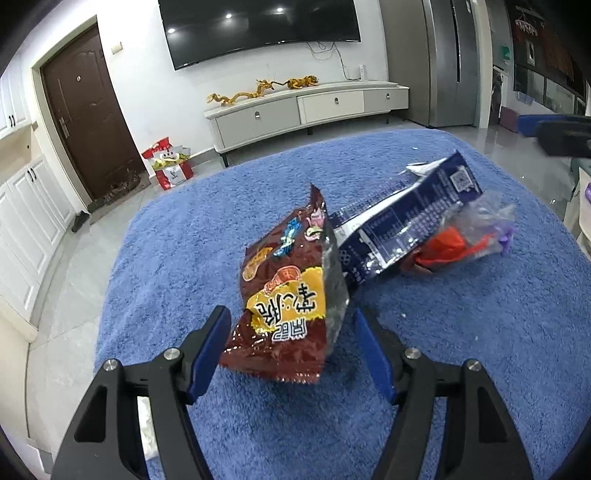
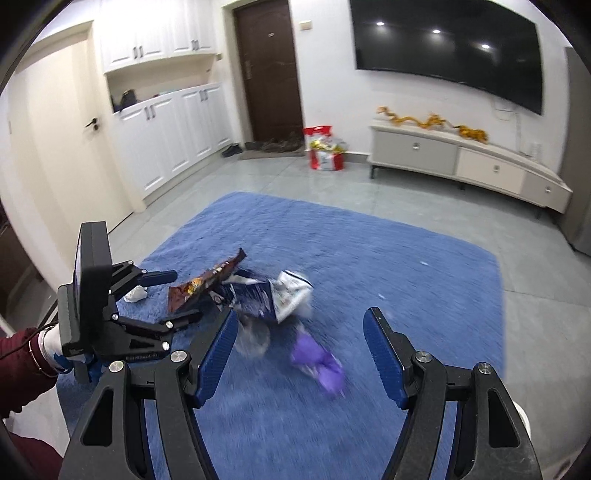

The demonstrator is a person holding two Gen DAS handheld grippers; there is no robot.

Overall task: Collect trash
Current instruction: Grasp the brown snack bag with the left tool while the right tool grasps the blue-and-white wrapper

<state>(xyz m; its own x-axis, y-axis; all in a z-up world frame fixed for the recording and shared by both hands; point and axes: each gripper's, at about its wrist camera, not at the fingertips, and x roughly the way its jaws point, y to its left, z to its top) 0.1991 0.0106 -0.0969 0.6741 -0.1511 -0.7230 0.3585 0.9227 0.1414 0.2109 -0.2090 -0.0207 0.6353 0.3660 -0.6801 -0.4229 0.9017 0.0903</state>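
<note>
Your left tongs (image 1: 291,354) stand wide astride the brown snack bag (image 1: 288,295) propped on the blue rug (image 1: 480,332), pads not yet pressing; your right tongs (image 2: 299,354), equally wide and empty, hover farther back.

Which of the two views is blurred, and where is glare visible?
Right wrist view: motion blur smears the purple wrapper and the blue rug. Left wrist view: sharp; the brown snack bag is readable. Both: ceiling lights reflect on the television.

Glossy foil snack bag (image 1: 284,291) on fuzzy blue rug (image 1: 461,332).
</note>
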